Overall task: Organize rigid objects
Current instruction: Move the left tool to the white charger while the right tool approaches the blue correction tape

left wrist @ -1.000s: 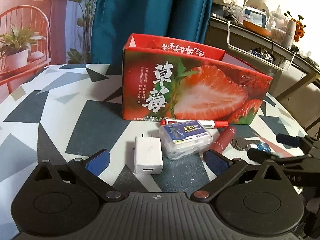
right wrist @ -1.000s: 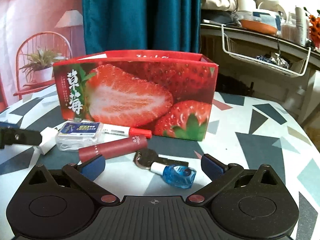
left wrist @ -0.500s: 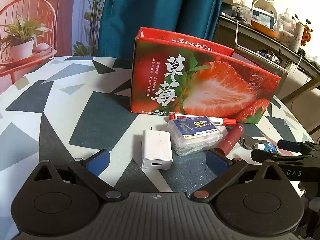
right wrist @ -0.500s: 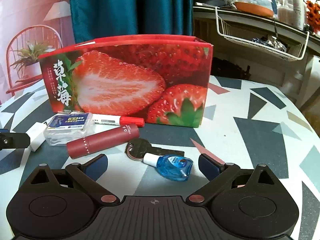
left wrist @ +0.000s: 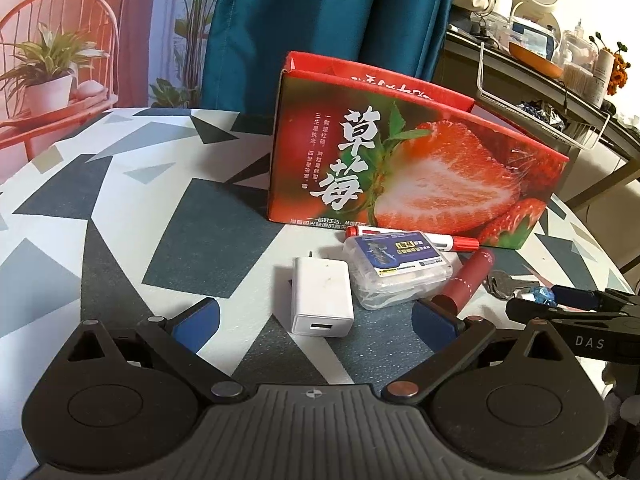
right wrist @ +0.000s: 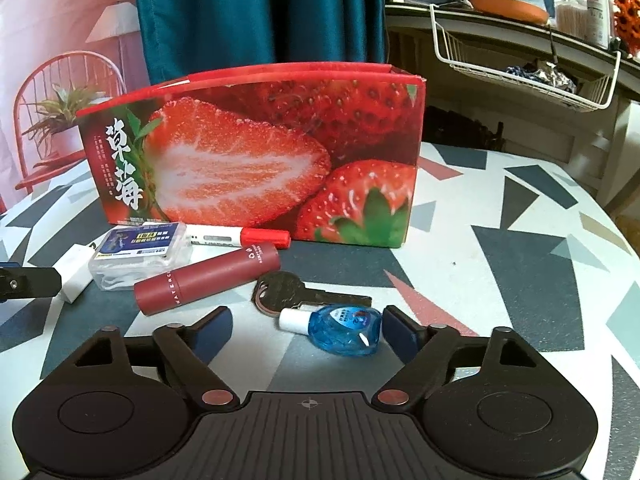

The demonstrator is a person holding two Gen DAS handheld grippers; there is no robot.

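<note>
An open red strawberry box (left wrist: 412, 176) (right wrist: 256, 152) stands on the patterned table. In front of it lie a white charger (left wrist: 322, 297) (right wrist: 74, 266), a clear floss box (left wrist: 398, 267) (right wrist: 140, 252), a red-capped marker (left wrist: 456, 242) (right wrist: 240, 237), a dark red tube (left wrist: 468, 278) (right wrist: 208, 278), a key (right wrist: 292, 292) and a blue bottle (right wrist: 346, 328). My left gripper (left wrist: 316, 320) is open around the charger. My right gripper (right wrist: 306, 330) is open, with the blue bottle against its right finger; it also shows in the left wrist view (left wrist: 552, 300).
A teal curtain (left wrist: 328, 20) hangs behind the table (left wrist: 120, 208). A counter with a white wire basket (right wrist: 524, 60) and kitchenware stands at the back right. A red chair with a potted plant (left wrist: 48, 76) is at the back left.
Both grippers have moved forward and down toward the objects. The charger now sits between the left fingers and the blue bottle between the right fingers.
</note>
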